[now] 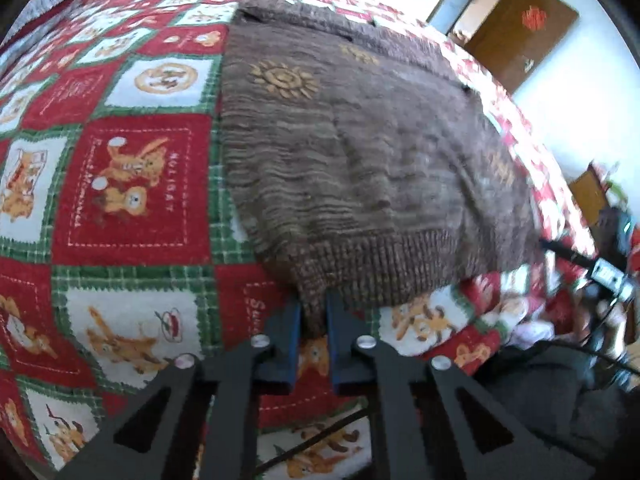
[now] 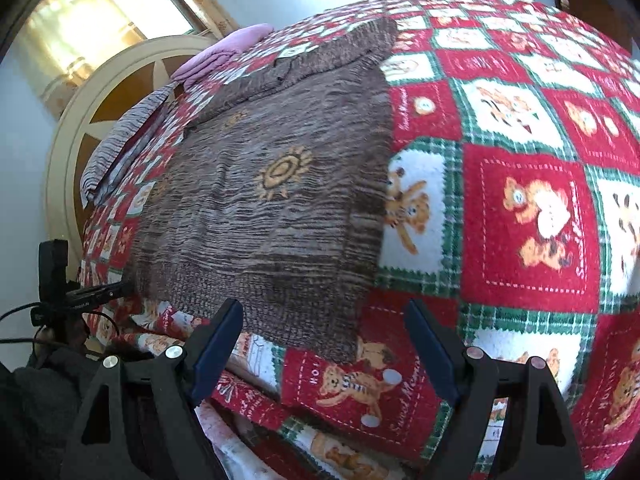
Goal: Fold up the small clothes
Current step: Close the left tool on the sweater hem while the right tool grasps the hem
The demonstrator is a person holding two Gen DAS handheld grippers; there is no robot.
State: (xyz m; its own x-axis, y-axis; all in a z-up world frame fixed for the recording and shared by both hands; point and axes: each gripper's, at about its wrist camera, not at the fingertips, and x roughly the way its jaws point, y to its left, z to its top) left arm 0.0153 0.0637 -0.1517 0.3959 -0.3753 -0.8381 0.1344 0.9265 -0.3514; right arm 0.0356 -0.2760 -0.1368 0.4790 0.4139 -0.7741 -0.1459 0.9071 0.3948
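A brown knitted sweater [image 1: 360,152] was found spread flat on a bed covered by a red, green and white teddy-bear quilt [image 1: 132,184]. Sun motifs were noted on the knit, and the ribbed hem lay nearest the near edge of the bed. The sleeves appeared already turned in, since the garment showed as a plain rectangle in both views; this was judged, not confirmed, as the far end was small and blurred.

The left gripper [image 1: 313,320] was seen pressed nearly together on one near corner of the hem, a tongue of knit being pinched between the blue pads. The right gripper [image 2: 324,344] was held spread wide, its fingers straddling the opposite near corner of the hem [image 2: 320,332] without pressing on it; that corner was not yet gripped.

Progress was judged early to middle: the sweater was laid out and one corner secured, but no lengthwise fold of hem toward collar was visible. What remained, as far as could be told, was closing the right gripper on its corner, then carrying the hem over.

A purple cloth [image 2: 224,48] was noted at the head of the bed.
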